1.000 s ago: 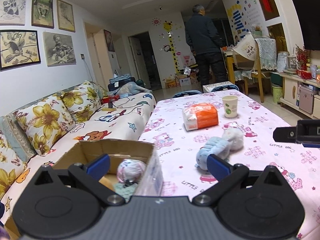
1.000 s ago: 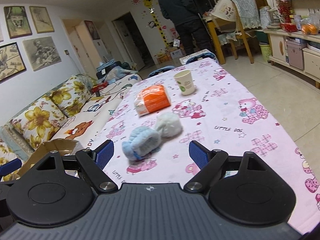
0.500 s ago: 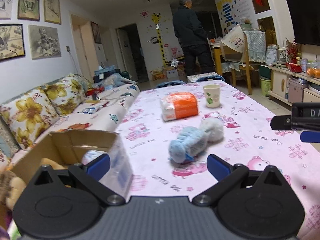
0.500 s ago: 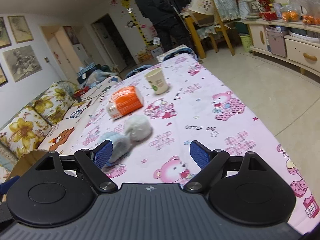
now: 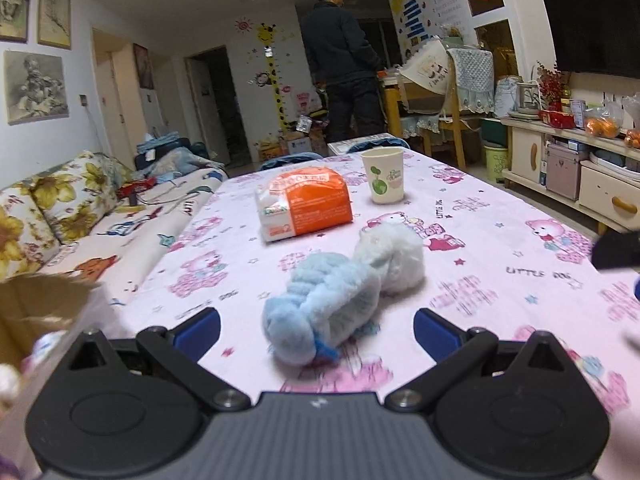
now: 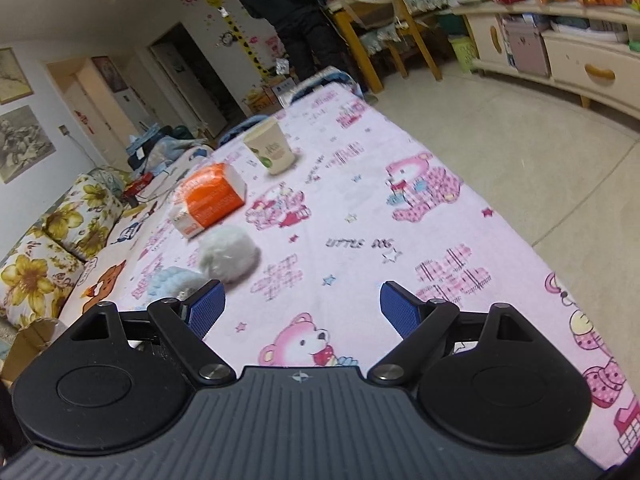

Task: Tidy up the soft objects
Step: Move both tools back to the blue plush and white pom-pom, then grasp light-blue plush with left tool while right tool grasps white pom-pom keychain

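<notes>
table: two soft toys, blue, white.

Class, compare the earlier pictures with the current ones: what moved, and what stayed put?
The left tool swung right, away from the cardboard box, now facing the blue plush. The right tool turned right. Both stay open, empty. Plushes, tissue pack and cup unmoved.
</notes>
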`<action>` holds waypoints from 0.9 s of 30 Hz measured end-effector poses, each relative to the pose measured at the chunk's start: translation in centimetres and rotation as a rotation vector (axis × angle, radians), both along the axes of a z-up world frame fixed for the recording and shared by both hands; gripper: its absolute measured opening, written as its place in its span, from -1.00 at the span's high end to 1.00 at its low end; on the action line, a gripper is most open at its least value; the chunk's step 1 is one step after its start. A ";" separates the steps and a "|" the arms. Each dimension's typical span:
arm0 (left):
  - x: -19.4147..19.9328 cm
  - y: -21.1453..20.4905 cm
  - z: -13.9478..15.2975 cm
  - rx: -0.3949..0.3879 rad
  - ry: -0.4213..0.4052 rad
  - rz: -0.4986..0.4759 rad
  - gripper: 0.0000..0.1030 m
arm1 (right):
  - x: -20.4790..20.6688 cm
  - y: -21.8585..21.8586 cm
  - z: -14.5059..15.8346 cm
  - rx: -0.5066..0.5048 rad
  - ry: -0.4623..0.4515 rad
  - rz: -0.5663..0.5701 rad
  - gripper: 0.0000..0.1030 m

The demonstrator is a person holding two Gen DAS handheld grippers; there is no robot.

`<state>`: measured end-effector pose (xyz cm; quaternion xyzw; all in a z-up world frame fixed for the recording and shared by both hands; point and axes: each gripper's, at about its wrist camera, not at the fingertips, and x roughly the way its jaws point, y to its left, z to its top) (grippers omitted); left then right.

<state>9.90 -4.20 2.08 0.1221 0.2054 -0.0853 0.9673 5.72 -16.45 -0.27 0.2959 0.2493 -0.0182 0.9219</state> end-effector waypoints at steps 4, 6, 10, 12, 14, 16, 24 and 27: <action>2.9 0.0 -0.7 -0.024 0.027 -0.007 -0.98 | 0.5 -0.1 -0.5 -0.005 0.011 -0.001 -1.00; 3.8 0.0 -1.1 -0.018 0.031 -0.002 -0.96 | 0.9 -0.1 -0.7 -0.001 0.021 0.006 -1.00; 5.1 0.1 -1.6 -0.022 0.066 0.000 -0.57 | 1.3 -0.2 -1.1 0.021 0.030 0.020 -1.00; 5.4 -0.1 -1.8 -0.027 0.079 0.000 -0.24 | 1.3 -0.1 -1.1 0.028 0.033 0.029 -1.00; 5.4 0.0 -1.8 -0.029 0.078 0.011 -0.04 | 1.3 0.1 -1.1 0.024 0.035 0.033 -1.00; 5.4 0.4 -1.6 -0.050 0.083 0.024 0.15 | 1.2 0.1 -1.0 0.024 0.036 0.033 -1.00; 2.1 2.3 0.0 -0.127 0.125 0.077 0.36 | 1.9 0.3 -0.6 -0.002 0.007 0.071 -1.00; -0.6 2.7 0.4 -0.115 0.140 0.070 0.36 | 2.4 0.5 -0.6 -0.005 -0.010 0.107 -1.00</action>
